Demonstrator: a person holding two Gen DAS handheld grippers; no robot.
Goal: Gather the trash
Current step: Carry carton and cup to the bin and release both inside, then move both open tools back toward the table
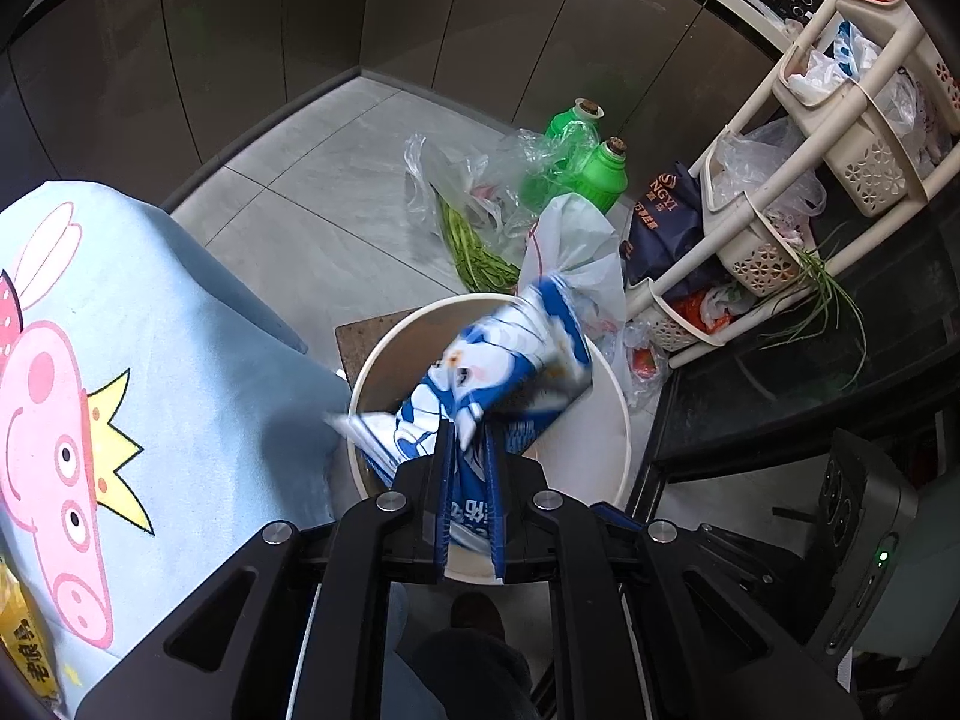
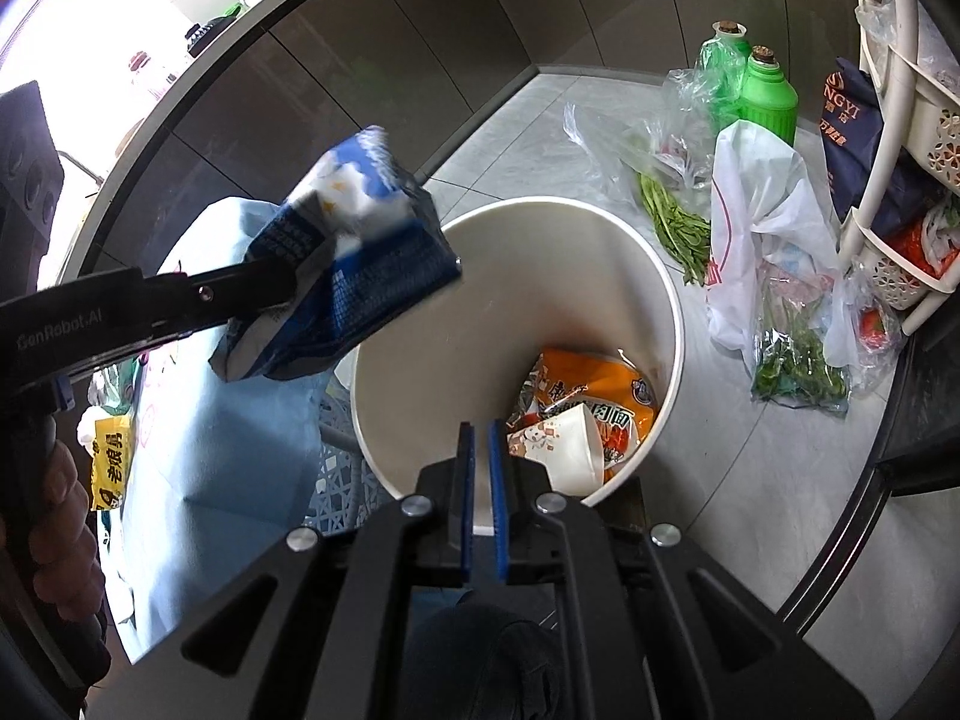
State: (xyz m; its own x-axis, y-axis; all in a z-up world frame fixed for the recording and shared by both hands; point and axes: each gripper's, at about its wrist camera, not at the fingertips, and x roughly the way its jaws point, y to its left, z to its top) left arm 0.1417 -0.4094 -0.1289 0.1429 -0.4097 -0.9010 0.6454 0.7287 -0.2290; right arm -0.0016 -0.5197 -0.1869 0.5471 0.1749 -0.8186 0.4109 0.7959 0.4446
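The left claw (image 2: 282, 282) held the blue packet (image 2: 348, 276) over the bin (image 2: 660, 276) rim at 10 o'clock; it should open fully there. The right claw (image 2: 480, 480) was narrow, empty.

I see a blue-and-white printed wrapper (image 1: 498, 372), a plain white bin (image 2: 606, 228) with an orange packet (image 2: 600, 384) and a white paper cup (image 2: 570, 438) inside. Two bright green bottles (image 2: 768, 96), cream lattice-cut rack (image 1: 852, 138), light blue cloth (image 1: 150, 324) with pink pig cartoon, grey floor tiles (image 1: 312, 222). Black hand-held gripper frames, blue pads (image 2: 497, 480).
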